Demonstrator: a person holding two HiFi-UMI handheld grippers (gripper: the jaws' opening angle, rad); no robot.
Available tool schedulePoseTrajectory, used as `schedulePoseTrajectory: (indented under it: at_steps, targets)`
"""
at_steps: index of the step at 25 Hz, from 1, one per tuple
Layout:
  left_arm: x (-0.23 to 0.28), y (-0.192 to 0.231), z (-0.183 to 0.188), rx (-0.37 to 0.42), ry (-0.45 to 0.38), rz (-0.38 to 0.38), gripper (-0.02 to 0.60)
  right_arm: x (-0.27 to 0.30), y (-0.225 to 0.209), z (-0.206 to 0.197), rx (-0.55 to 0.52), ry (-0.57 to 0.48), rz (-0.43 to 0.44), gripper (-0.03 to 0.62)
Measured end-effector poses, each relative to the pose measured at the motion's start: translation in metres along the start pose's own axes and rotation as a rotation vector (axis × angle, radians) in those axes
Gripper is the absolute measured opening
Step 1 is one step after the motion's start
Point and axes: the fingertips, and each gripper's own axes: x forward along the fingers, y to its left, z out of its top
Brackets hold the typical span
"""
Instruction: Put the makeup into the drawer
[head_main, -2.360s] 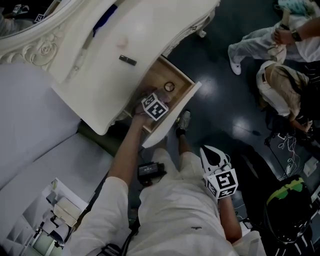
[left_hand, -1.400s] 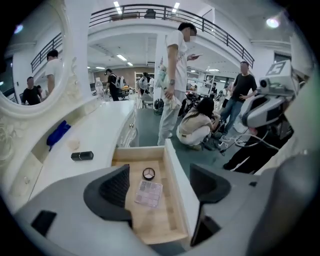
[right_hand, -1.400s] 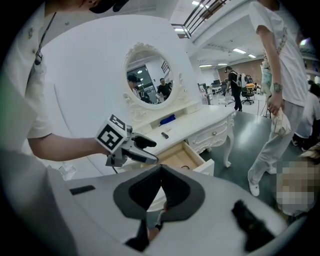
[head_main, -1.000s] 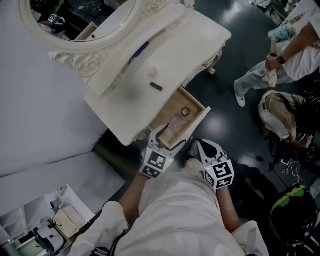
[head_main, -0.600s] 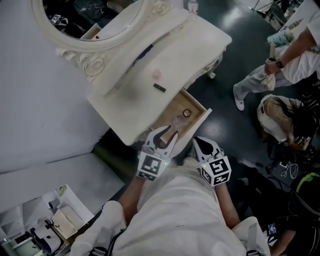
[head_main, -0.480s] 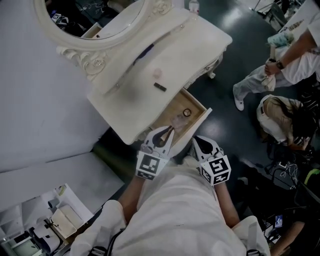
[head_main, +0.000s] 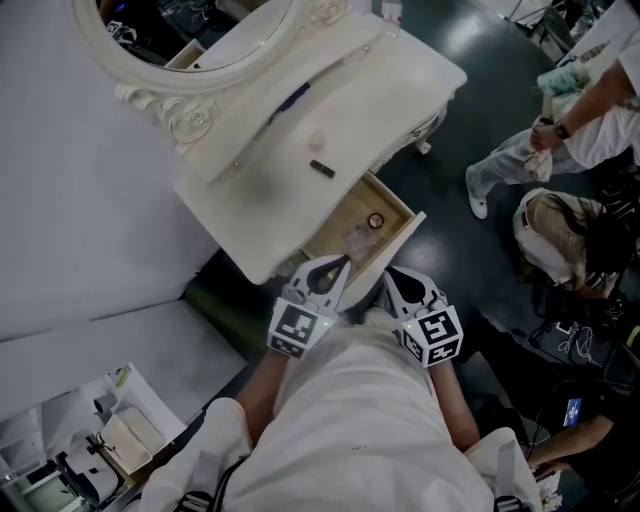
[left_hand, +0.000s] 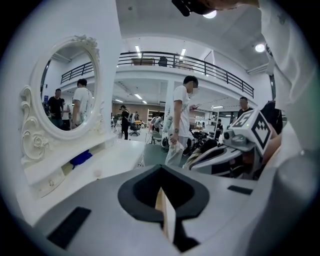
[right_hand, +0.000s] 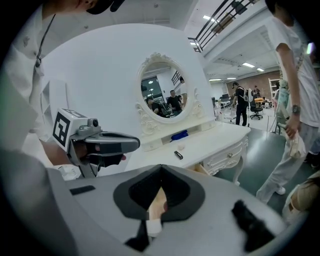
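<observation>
The white carved bench (head_main: 385, 85) stands on a dark, glossy floor (head_main: 450, 215), with an oval mirror (head_main: 195, 30) rising at its back edge. On the top lie a small black stick (head_main: 321, 168) and, just beside it toward the mirror, a pale pink round piece (head_main: 316, 140). A blue thing (head_main: 293, 97) lies in the low shelf slot under the mirror. The bench's drawer (head_main: 338, 215) is pulled out, its wooden bottom showing; inside lie a small ring-shaped thing (head_main: 376, 221) and a clear piece (head_main: 357, 240) near it.
</observation>
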Motion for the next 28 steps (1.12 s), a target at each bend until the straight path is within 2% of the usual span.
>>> schedulePoseTrajectory:
  at_steps: [5, 9, 18, 28]
  targets:
    - [0.003, 0.004, -0.008, 0.002, 0.027, -0.001, 0.009, 0.002, 0.0, -0.001, -0.001, 0.005, 0.005, 0.012]
    - [0.001, 0.004, -0.01, -0.031, 0.017, -0.003, 0.009, 0.001, 0.001, -0.005, -0.003, 0.012, 0.004, 0.012]
    - [-0.003, 0.011, -0.016, -0.043, 0.025, 0.02, 0.009, 0.009, 0.006, -0.005, -0.037, 0.038, 0.009, 0.012]
    - [-0.023, 0.034, -0.041, -0.114, 0.044, 0.05, 0.009, 0.06, 0.024, 0.002, -0.221, 0.133, 0.024, 0.029]
